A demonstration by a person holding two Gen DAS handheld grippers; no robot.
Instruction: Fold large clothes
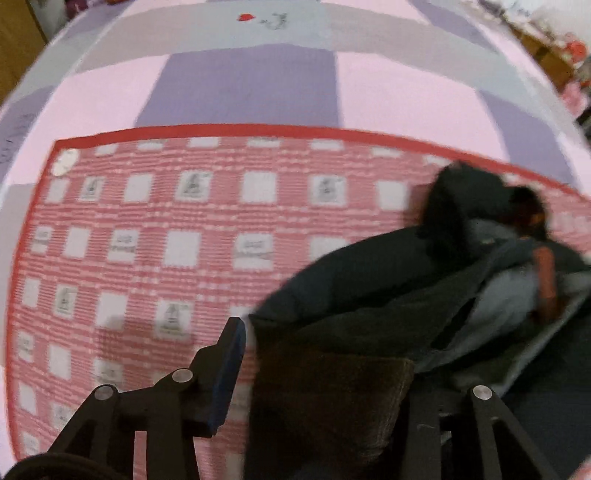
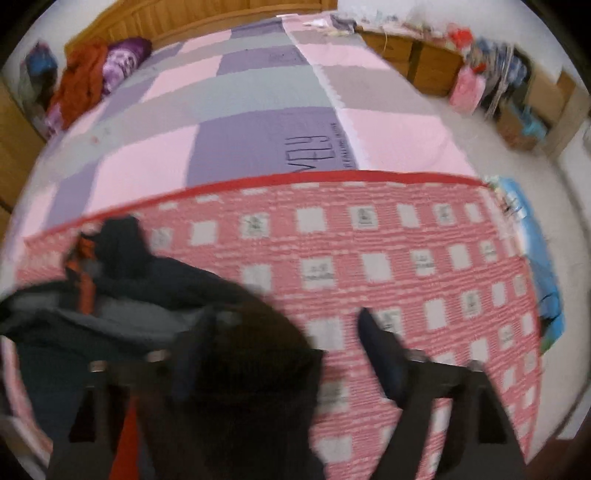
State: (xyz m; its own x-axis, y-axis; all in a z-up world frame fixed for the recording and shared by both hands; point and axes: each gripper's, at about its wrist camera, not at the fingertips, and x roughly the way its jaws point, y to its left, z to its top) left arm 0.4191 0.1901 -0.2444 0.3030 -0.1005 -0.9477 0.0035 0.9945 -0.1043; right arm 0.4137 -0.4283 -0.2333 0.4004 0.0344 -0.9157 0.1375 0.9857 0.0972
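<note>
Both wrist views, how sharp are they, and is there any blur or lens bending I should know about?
Left wrist view: soft throughout, the dark jacket smeared; the red checked blanket bulges from fisheye bending. Right wrist view: the nearer jacket fabric and the right tongs are streaked by motion blur, the far wooden headboard is crisper, and dark corners frame the picture.

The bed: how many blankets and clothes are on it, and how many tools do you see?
Blankets or covers: 2, the pink, purple and grey checked cover and the red and white checked blanket
Dark jacket: 1
Clothes piles by the headboard: 1
Tools: 2, the left tool and the right tool
Total: 6
</note>
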